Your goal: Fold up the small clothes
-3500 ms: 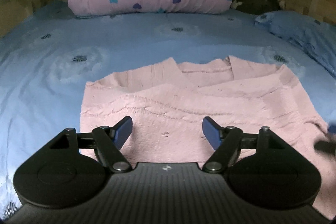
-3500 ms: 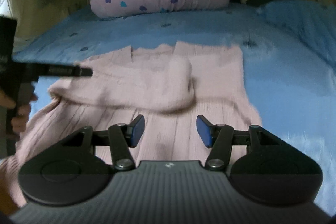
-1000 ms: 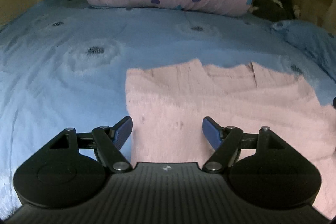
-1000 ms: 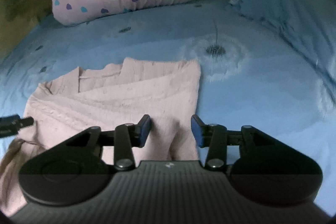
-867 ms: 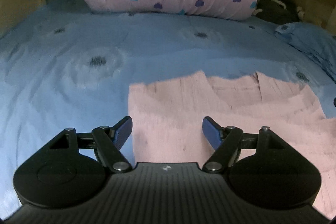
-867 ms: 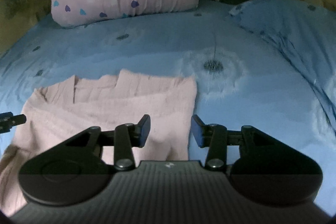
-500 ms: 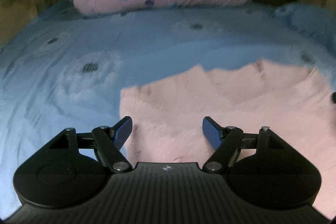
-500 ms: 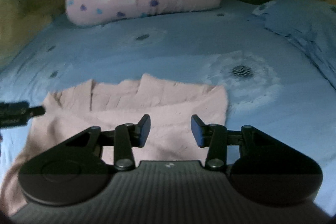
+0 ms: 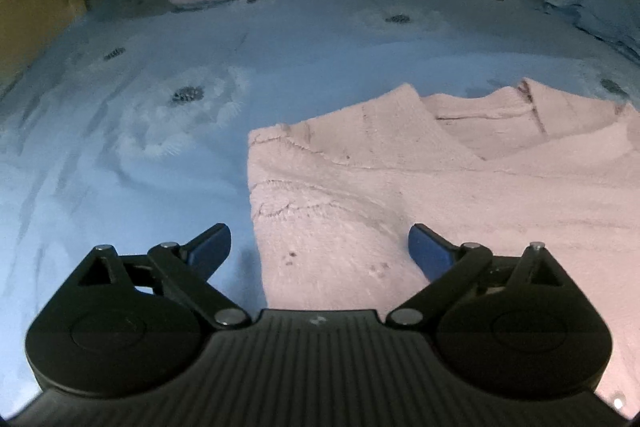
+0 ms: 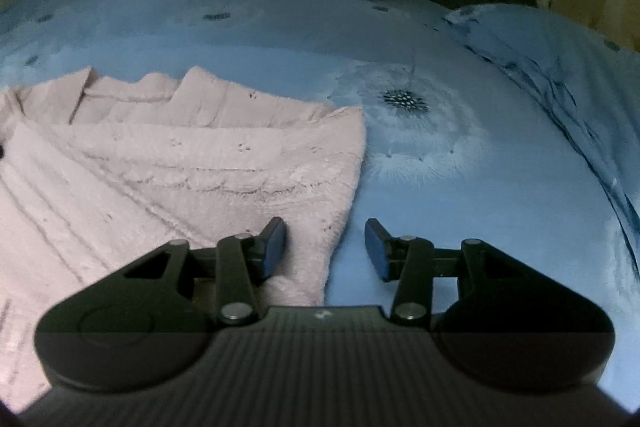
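Pink sweater [image 9: 420, 195] on bed [image 9: 120, 147], edge between left gripper [image 9: 320, 251] jaws, just widened, gripping nothing. Right gripper [image 10: 326, 247] jaws open, sweater edge at 10 o'clock.

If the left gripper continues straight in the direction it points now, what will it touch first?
Most likely the pink sweater. The left gripper, its jaws just opened wide with nothing between them, points down at the sweater's left edge, where it meets the blue bedsheet. Depth is unclear, so one finger may meet the sheet.
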Demonstrator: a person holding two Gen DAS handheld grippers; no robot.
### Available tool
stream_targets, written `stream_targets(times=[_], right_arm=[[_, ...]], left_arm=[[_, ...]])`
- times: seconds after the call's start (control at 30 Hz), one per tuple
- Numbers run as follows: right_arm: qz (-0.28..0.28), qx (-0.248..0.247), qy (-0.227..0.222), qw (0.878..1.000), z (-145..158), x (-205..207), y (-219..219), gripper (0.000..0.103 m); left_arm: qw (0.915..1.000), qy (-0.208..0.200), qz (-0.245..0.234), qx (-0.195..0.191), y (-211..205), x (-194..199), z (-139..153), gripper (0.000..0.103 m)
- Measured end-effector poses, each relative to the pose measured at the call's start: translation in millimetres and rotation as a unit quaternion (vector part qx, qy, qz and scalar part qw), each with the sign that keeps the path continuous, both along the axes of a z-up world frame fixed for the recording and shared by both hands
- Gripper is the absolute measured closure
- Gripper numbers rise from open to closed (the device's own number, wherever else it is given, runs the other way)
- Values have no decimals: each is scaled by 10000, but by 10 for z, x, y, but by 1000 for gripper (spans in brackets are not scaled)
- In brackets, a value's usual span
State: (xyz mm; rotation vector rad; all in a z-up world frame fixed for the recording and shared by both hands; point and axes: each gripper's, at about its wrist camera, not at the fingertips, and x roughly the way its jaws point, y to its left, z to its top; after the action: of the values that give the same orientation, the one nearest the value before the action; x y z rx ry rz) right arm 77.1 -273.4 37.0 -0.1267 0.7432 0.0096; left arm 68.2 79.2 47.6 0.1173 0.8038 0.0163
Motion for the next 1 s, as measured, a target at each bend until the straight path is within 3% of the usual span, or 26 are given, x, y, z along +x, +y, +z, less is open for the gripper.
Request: stream_targets(times=[0.13,0.27,0.37,0.5,0.7,0.8,1.0], right_arm=[[-163,91,78,9998,196,-230,-47,56],[32,-88,59,9999,358,-562,6,56],[374,-123,133,9991,460,-847,77,56],[938,-165,400,9946,458,-1198,221,56],[1516,-469,804,9840,364,-1632,437,56],[1470,-902,1045,9795,256,-1752,464,56],[1217,-1011,1259,9793,293,-1960,198,56]], left_arm=[[9999,-102,-106,-2,-38,-262,214,5],[9992,-114,-171,-354,-47,-583,425,5],[9973,-60,-320,-660,-99,-856,532,5],[9964,-127,-505,-667,-210,-1256,621,5],[9955,10,-606,-729,-294,-1732,535,5],[9948,114,-602,-819,-281,-1908,443,5],[9935,351,-653,-866,-267,-2172,259,5]])
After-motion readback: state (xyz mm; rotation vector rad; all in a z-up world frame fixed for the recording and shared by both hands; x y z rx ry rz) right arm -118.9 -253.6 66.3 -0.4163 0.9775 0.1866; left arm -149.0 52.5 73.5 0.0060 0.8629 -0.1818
